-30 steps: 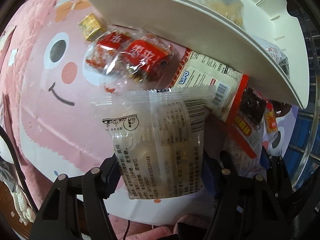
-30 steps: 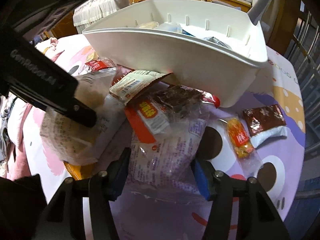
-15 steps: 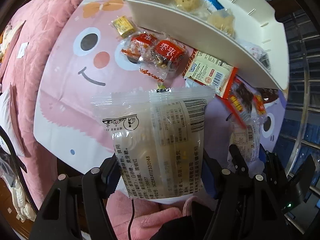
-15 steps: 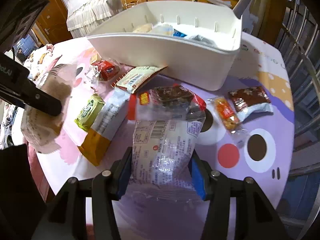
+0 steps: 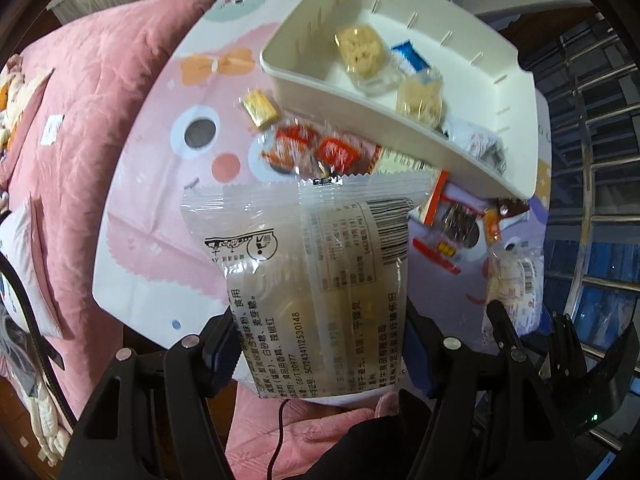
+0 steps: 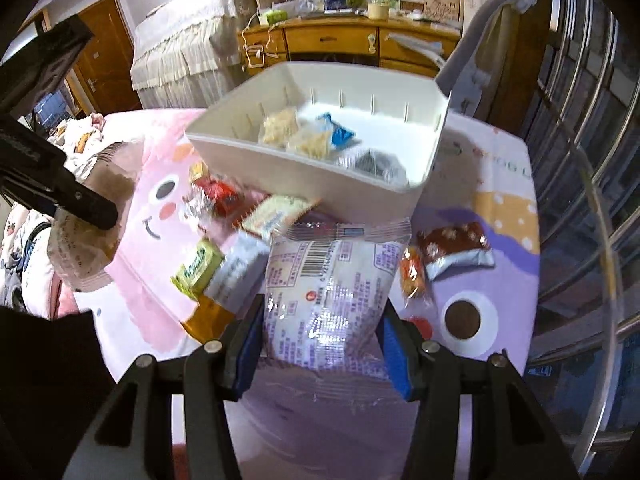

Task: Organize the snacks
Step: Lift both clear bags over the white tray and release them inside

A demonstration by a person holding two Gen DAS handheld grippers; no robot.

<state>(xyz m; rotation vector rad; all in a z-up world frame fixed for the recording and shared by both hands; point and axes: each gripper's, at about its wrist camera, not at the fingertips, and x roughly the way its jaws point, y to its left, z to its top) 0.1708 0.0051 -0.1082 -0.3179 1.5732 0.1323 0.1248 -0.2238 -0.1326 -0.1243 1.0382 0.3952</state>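
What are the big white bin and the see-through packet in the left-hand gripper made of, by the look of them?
White rectangular bin: looks like moulded plastic, smooth with a slight sheen; thin rigid walls, rolled rim and slots moulded into the sides suggest it.

Clear packet with black print, clamped in the left gripper: probably thin plastic film, glossy; it wrinkles, reflects light and has a crimped, zigzag top edge.
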